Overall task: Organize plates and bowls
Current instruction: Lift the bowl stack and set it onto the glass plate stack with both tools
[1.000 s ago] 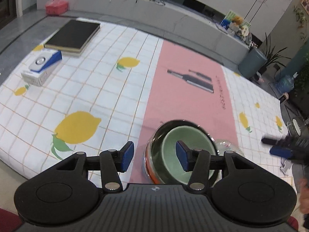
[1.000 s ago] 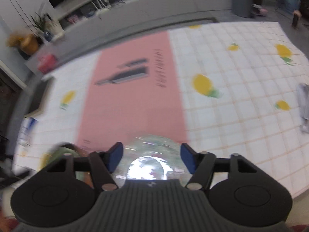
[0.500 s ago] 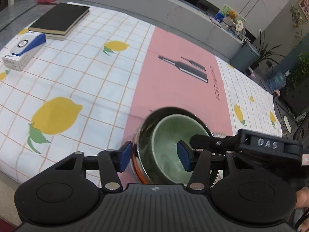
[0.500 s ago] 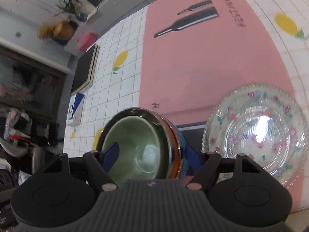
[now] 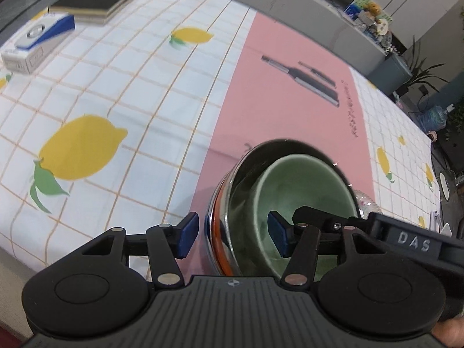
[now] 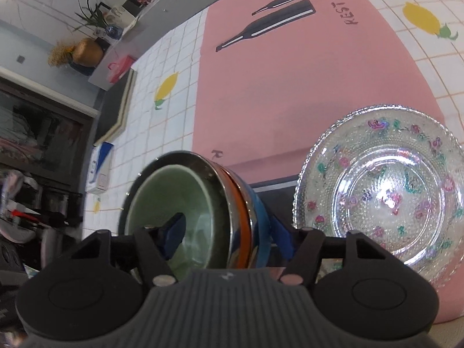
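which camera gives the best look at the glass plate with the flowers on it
The right wrist view: the glass plate shows nearly whole, flower pattern clear, beside the stacked bowls. The left wrist view catches only a sliver of its rim behind the bowls.

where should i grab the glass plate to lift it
Take the glass plate by its raised beaded rim, one finger above and one below. It lies flat and shallow, so only the edge gives purchase. Come from its open right side, away from the nested bowls.
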